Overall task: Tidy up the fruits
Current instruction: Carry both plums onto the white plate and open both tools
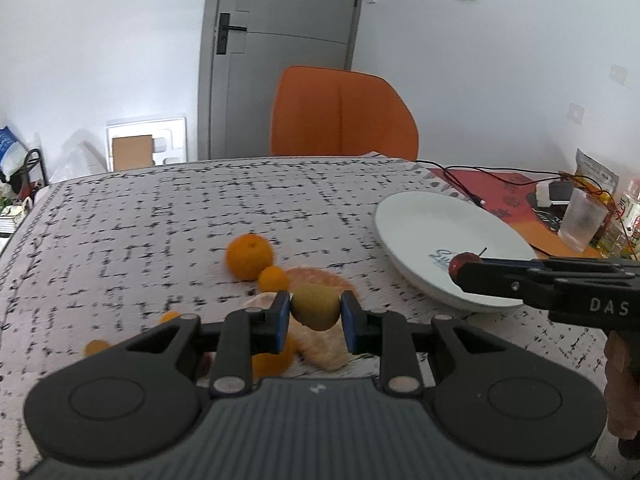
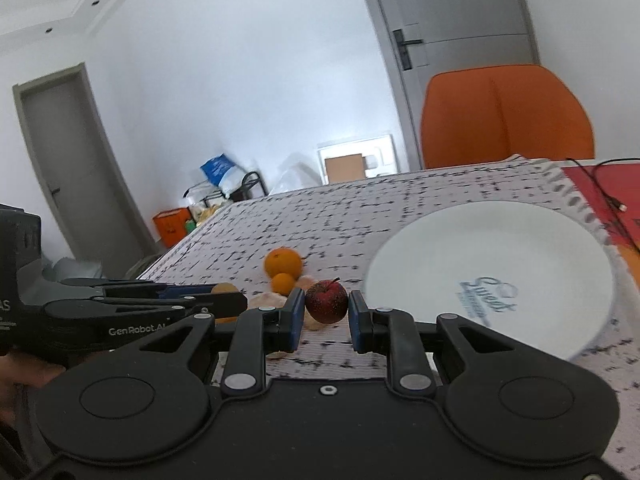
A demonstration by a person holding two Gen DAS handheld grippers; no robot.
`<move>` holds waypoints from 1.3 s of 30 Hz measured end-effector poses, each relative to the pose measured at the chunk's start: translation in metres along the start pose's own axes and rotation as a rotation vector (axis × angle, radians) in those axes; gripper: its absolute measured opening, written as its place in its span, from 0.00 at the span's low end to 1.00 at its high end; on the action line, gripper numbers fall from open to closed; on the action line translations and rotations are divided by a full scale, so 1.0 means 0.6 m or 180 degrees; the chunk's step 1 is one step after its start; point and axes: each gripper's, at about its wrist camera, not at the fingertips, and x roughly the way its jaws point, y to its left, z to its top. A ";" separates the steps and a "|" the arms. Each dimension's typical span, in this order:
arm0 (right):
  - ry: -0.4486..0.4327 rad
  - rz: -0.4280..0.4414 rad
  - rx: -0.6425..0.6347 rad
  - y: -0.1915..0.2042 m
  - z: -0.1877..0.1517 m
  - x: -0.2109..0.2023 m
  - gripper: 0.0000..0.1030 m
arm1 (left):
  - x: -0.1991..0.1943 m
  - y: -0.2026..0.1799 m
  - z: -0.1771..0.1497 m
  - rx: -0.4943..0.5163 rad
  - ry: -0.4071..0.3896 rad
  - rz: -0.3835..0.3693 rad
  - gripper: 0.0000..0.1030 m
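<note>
Left tongs (image 1: pixel 315 307) are gripping one kiwi (image 1: pixel 315 306); right tongs (image 2: pixel 323 307) are gripping one apple (image 2: pixel 326 301) beside one plate (image 2: pixel 404 264).

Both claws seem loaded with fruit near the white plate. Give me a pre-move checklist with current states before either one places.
1. Left claw shut on the kiwi: ok.
2. Right claw shut on the red apple: ok.
3. White plate has bare room: ok.
4. Apple already over the plate: ok in the left wrist view.
5. Kiwi lifted off the grapefruit segments: cannot tell.
6. Cable off the plate: cannot tell.
</note>
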 end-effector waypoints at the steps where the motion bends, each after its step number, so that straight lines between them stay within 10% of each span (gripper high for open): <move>1: -0.0008 -0.0025 0.0016 -0.006 -0.001 -0.004 0.21 | 0.004 -0.006 0.001 0.0023 0.0004 -0.0019 0.25; 39: -0.0136 -0.0624 0.0446 -0.124 -0.044 -0.091 0.28 | 0.088 -0.161 0.042 0.0417 0.0063 -0.0445 0.30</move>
